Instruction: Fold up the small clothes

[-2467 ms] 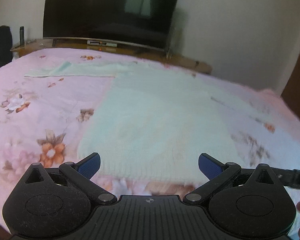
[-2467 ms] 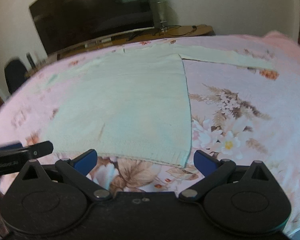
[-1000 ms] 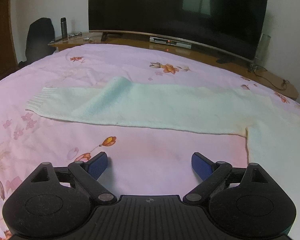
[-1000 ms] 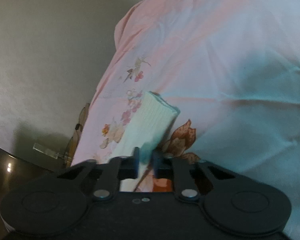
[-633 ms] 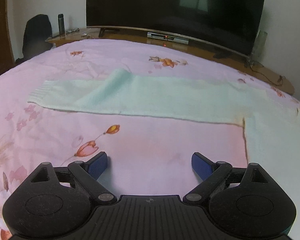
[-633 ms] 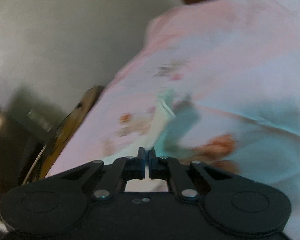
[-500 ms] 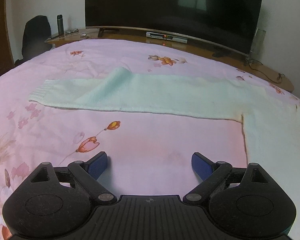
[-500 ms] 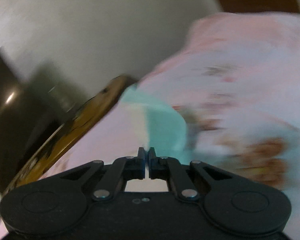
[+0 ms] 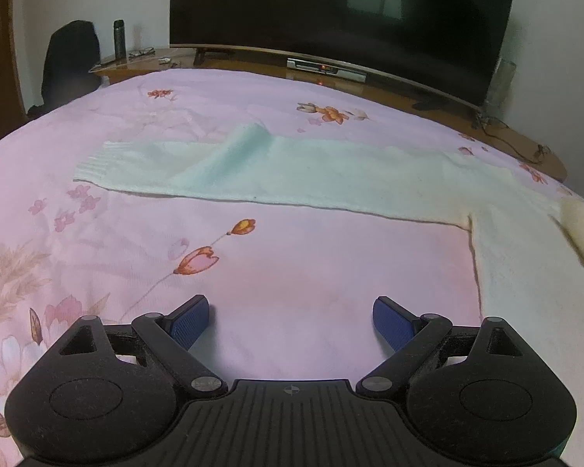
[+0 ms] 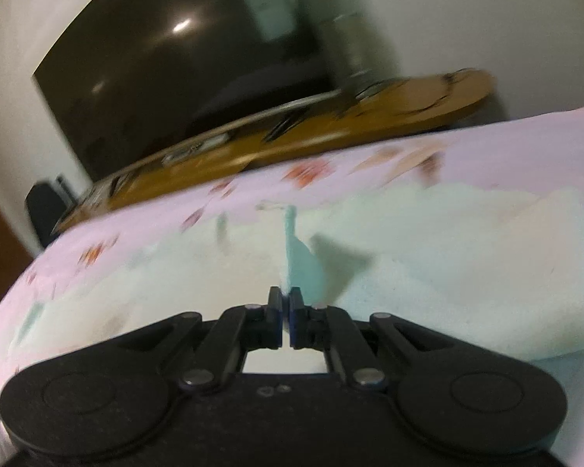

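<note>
Left wrist view: low over the bed [image 9: 292,264], angled down, facing the television [image 9: 342,15]. Right wrist view: close above the sweater [image 10: 447,241], blurred, tilted. Both share bed, sweater [image 9: 331,179], television [image 10: 183,78].

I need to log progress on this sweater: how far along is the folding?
Early stage. Done: the sweater lies spread flat on the bedsheet. In hand: the right gripper is shut on one sleeve, lifted over the sweater's body. Left: the other sleeve lies stretched out unfolded, the left gripper hangs open above bare sheet, and the body is unfolded.

Dark television [image 9: 342,15] on wooden stand [image 10: 331,132]; black chair [image 9: 72,62] beside.
</note>
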### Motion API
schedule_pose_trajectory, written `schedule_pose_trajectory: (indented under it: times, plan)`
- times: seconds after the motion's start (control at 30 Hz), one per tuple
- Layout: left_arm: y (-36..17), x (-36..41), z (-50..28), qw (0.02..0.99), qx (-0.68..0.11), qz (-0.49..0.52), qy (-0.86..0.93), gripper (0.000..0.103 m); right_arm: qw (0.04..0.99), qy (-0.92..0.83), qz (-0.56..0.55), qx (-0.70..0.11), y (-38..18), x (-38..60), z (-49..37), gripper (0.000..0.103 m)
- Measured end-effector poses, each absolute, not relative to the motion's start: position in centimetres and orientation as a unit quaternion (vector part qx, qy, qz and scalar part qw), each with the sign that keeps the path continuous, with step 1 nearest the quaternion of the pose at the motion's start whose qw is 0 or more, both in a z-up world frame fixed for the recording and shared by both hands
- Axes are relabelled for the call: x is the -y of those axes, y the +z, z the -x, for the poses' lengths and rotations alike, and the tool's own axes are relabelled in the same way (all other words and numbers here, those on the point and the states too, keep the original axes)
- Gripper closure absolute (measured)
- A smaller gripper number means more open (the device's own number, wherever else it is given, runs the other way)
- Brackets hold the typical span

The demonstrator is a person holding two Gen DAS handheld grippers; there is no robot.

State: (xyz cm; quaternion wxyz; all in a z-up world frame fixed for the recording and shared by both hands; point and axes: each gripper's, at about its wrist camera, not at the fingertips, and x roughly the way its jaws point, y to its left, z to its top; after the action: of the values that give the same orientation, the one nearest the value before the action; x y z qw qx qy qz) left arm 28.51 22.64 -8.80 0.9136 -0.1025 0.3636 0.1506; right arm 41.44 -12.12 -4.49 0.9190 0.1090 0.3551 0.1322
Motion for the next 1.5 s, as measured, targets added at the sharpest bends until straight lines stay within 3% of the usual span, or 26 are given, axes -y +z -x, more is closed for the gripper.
schedule_pose_trajectory:
  times: [0.07, 0.13, 0.3, 0.33, 0.5, 0.53, 0.57, 0.6, 0.77, 0.9, 0.93, 0.97, 1.03, 1.27, 1.5]
  plan:
    - [-8.8, -22.3, -28.7, 0.914, -0.366, 0.097, 0.149, 0.012, 0.914, 0.146, -0.099, -0.367, -5.2, 10.3, -41.6, 0.098]
    - [-8.9, -22.0, -28.9, 0.914, -0.367, 0.096, 0.147, 0.012, 0.906, 0.156, -0.093, -0.382, -6.2, 9.3, -41.7, 0.091]
    - [-8.6, -20.8, -29.8, 0.914, -0.366, 0.116, 0.135, 0.012, 0.927, 0.145, -0.059, -0.341, -4.9, 9.2, -39.1, 0.062]
    - [-8.4, -20.2, -30.1, 0.916, -0.361, 0.124, 0.126, 0.012, 0.930, 0.143, -0.058, -0.333, -4.5, 9.5, -38.6, 0.060]
    - [-7.0, -14.2, -34.1, 0.927, -0.343, 0.153, 0.023, 0.013, 0.946, 0.099, -0.096, -0.295, -3.1, 14.1, -36.9, 0.061]
    - [-6.9, -13.0, -35.1, 0.925, -0.340, 0.166, -0.001, 0.025, 0.947, 0.085, -0.107, -0.290, -2.8, 15.4, -36.3, 0.061]
    - [-6.9, -11.5, -36.5, 0.922, -0.342, 0.180, -0.025, 0.046, 0.947, 0.074, -0.118, -0.288, -2.5, 16.7, -35.7, 0.061]
    - [-7.1, -10.3, -37.7, 0.917, -0.350, 0.189, -0.041, 0.051, 0.947, 0.059, -0.131, -0.288, -2.4, 18.2, -35.0, 0.061]
    - [-9.7, -6.8, -43.1, 0.868, -0.388, 0.298, -0.089, 0.051, 0.947, 0.014, -0.147, -0.285, -1.9, 23.0, -32.7, 0.060]
    - [-11.4, -5.4, -45.5, 0.851, -0.400, 0.327, -0.089, 0.051, 0.945, -0.017, -0.164, -0.284, -2.3, 25.7, -31.7, 0.060]
    - [-11.6, -5.2, -45.9, 0.851, -0.399, 0.329, -0.089, 0.059, 0.943, -0.025, -0.172, -0.284, -2.6, 26.2, -31.6, 0.060]
    - [-11.7, -5.0, -46.4, 0.851, -0.402, 0.328, -0.086, 0.076, 0.942, -0.031, -0.178, -0.284, -2.7, 26.6, -31.5, 0.060]
    - [-12.1, -5.0, -47.3, 0.849, -0.409, 0.323, -0.081, 0.101, 0.938, -0.041, -0.190, -0.287, -3.1, 27.4, -31.4, 0.060]
    - [-7.9, -9.7, -46.4, 0.886, -0.348, 0.298, -0.074, 0.101, 0.929, -0.029, -0.207, -0.304, -4.4, 27.5, -32.5, 0.060]
    - [-6.4, -12.5, -46.0, 0.890, -0.351, 0.278, -0.083, 0.101, 0.925, -0.016, -0.159, -0.346, -6.5, 24.7, -35.3, 0.062]
